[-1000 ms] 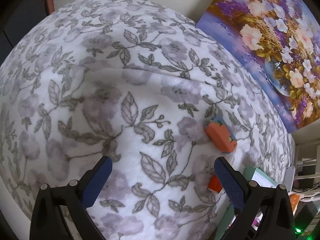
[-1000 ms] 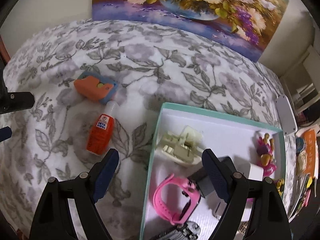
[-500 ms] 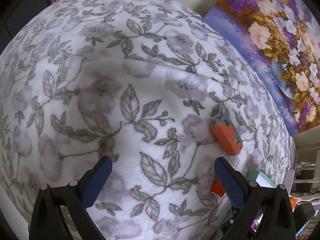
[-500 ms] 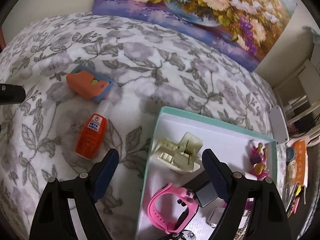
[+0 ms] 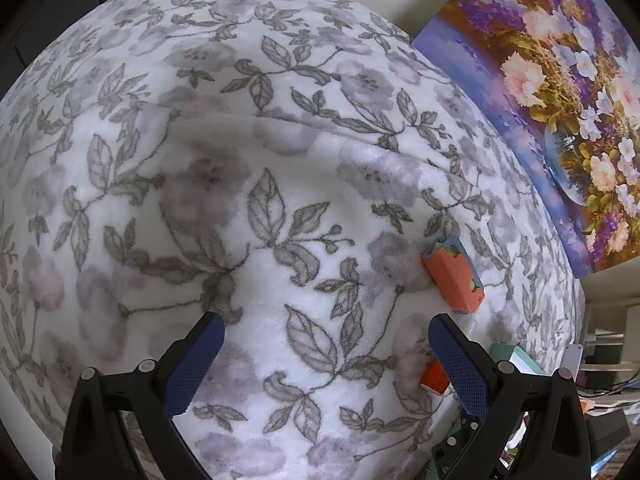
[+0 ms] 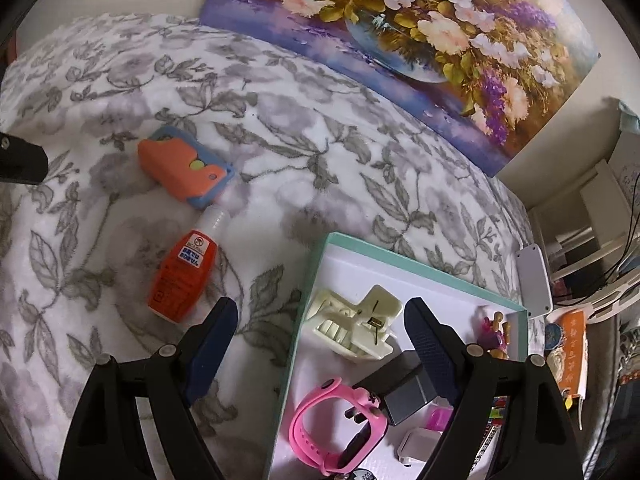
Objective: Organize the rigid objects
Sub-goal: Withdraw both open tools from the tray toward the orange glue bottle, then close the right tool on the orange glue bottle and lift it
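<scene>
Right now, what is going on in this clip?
A person is sorting small rigid items into a teal-rimmed box on a floral blanket. Both the left hand-held gripper and the right hand-held gripper hang open and hold nothing. A cream hair claw clip and a pink watch already lie in the box. An orange bottle and an orange and blue case lie outside it on the blanket.
</scene>
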Motion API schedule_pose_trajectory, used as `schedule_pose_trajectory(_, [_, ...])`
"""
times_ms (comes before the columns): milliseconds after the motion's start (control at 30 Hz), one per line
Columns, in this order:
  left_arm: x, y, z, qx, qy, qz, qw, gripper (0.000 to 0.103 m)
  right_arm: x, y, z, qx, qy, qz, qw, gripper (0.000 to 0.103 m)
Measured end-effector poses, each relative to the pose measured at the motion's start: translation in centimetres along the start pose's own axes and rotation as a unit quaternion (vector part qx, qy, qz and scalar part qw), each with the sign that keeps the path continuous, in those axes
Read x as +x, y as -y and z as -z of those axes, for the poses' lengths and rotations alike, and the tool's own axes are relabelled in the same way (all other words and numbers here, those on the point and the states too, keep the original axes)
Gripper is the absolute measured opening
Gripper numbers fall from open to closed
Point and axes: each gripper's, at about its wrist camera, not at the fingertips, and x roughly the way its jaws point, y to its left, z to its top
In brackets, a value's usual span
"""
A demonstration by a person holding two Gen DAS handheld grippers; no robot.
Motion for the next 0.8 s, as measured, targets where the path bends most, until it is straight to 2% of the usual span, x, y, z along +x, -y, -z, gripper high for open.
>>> schedule_pose_trajectory(367, [0.1, -0.3, -0.1, -0.007, -0.004, 0.001, 1.0000, 0.103, -0.1, -2.7, -0.3, -0.037, 0.013, 0.027, 0.999, 0.086])
schedule_pose_trajectory(633, [0.1, -0.5, -0.1, -0.007, -0.005, 0.002, 1.0000, 0.103, -0.2, -3.9, -0.9, -0.037, 0.021, 0.021, 0.999, 0.086])
schedule_pose_trajectory(800, [0.2, -0.8, -0.1, -0.011, -0.006, 0.000, 0.9999, 0.103, -0.6, -4.2, -1.4, -0.021, 0.029, -0.028, 0.999, 0.086])
